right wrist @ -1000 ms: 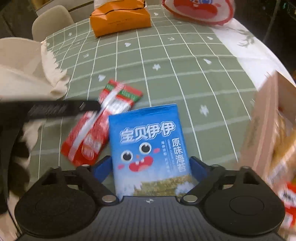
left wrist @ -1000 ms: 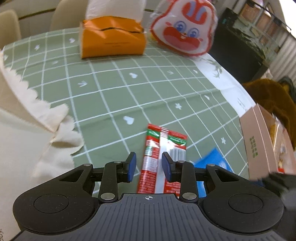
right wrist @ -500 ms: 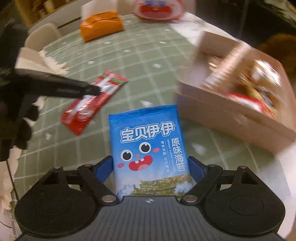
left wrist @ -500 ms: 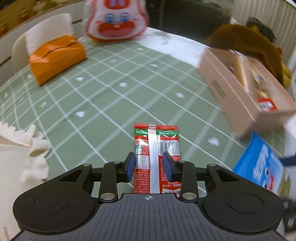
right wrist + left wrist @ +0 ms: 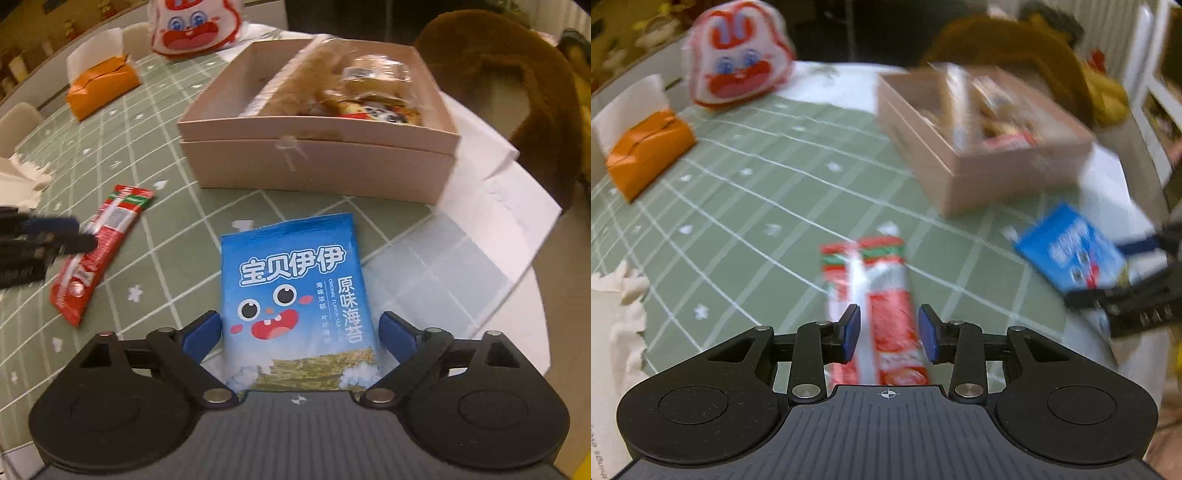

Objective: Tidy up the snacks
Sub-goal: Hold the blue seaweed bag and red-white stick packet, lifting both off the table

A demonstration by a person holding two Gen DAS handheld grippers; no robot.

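My left gripper (image 5: pixel 888 332) is shut on a long red snack packet (image 5: pixel 875 295), which it holds above the green checked tablecloth; the packet also shows in the right wrist view (image 5: pixel 99 247). My right gripper (image 5: pixel 301 332) is shut on a blue seaweed snack bag (image 5: pixel 295 295) with a cartoon face; the bag also shows in the left wrist view (image 5: pixel 1071 254). A pink cardboard box (image 5: pixel 317 162) with several snacks inside stands just beyond the blue bag, and it shows at the upper right of the left wrist view (image 5: pixel 979 162).
An orange tissue box (image 5: pixel 646 155) and a white-and-red rabbit-face bag (image 5: pixel 738 55) stand at the far side of the table. A white cloth (image 5: pixel 613 317) lies at the left. A brown plush thing (image 5: pixel 517 81) sits behind the box by the table's right edge.
Both grippers have swung right toward the pink box, each carrying its packet. The box now lies closer and more central in both views.
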